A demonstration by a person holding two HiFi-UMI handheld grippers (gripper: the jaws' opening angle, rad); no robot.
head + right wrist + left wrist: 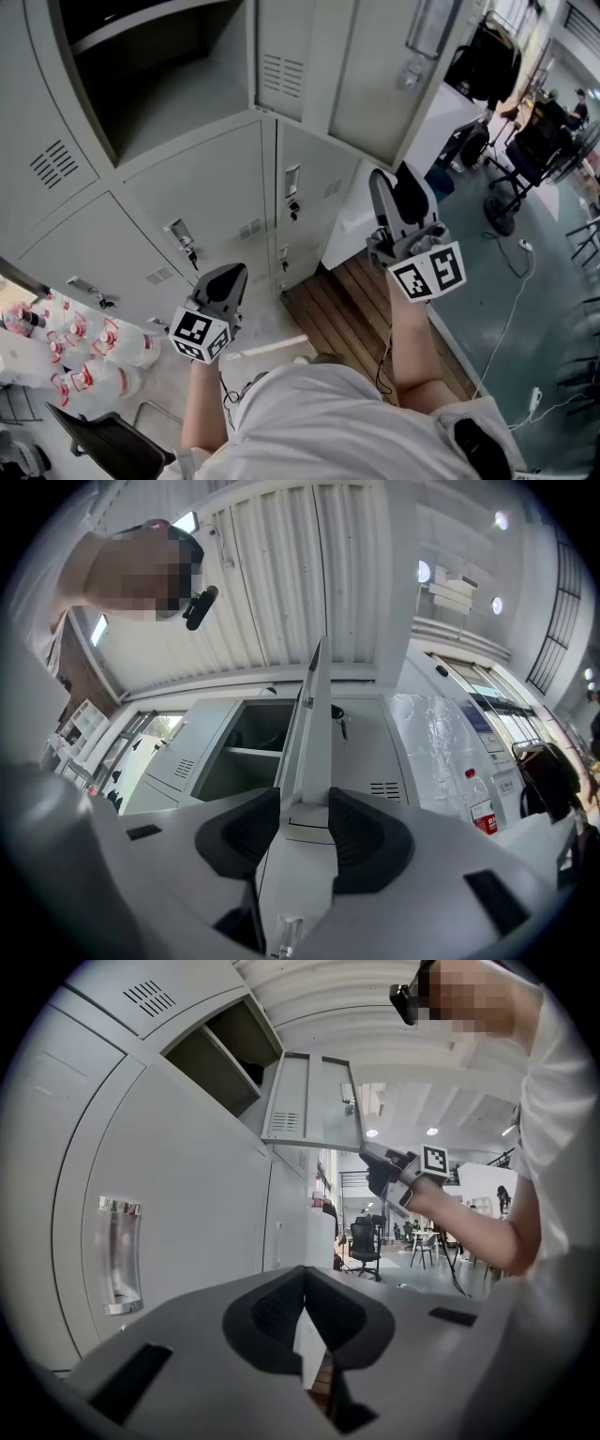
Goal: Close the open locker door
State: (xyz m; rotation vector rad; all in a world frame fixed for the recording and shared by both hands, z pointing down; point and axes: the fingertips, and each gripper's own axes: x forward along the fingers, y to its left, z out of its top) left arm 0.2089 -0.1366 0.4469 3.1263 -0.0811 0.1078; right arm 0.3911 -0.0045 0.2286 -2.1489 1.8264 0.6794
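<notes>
Closing step: the pale grey metal locker door (375,75), in the upper right of the frame, stands open.
The right gripper (397,187) straddles the door's edge with jaws wide and unclamped. The left gripper (225,279) is closed and empty. The next move is likely a push toward the upper-left compartment.

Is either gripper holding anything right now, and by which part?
Nothing looks clamped. The right gripper straddles an edge of the open locker door, jaws wide, pads seemingly not pressing. The left gripper is shut and empty.

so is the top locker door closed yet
No, the locker door stands swung out from its compartment, whose dark inside is in plain sight.
</notes>
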